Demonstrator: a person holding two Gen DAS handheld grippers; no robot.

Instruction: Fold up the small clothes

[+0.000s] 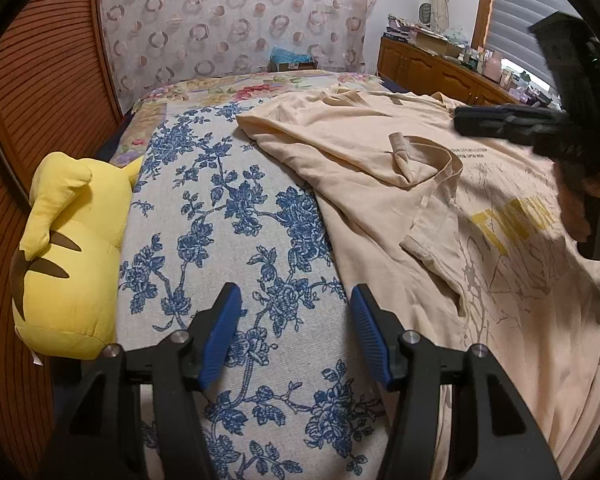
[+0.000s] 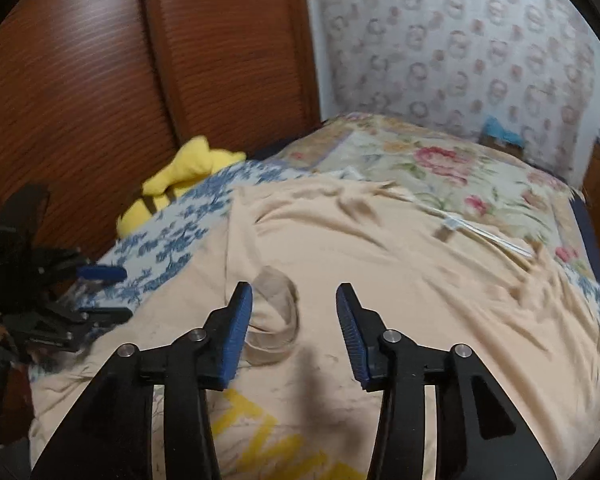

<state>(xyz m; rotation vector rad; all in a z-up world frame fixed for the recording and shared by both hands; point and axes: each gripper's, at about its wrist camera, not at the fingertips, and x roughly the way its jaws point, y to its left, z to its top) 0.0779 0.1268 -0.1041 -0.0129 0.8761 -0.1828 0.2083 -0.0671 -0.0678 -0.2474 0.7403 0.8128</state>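
Observation:
A peach T-shirt (image 1: 360, 152) with a yellow print lies spread on the bed, one sleeve (image 1: 428, 184) folded back over its chest. My left gripper (image 1: 296, 296) is open over the blue floral cover, left of the shirt's edge, with nothing between its blue pads. In the right wrist view it shows at the left edge (image 2: 126, 292). My right gripper (image 2: 294, 292) is open just above the shirt (image 2: 380, 260), and the sleeve's open cuff (image 2: 276, 320) lies below and between its fingers, not gripped. This view is blurred.
A yellow plush toy (image 1: 68, 248) lies at the bed's left edge against a ribbed wooden door (image 1: 40, 80). The blue floral cover (image 1: 228, 220) runs under the shirt. A patterned curtain hangs behind the bed, and a cluttered wooden cabinet (image 1: 428, 64) stands at the far right.

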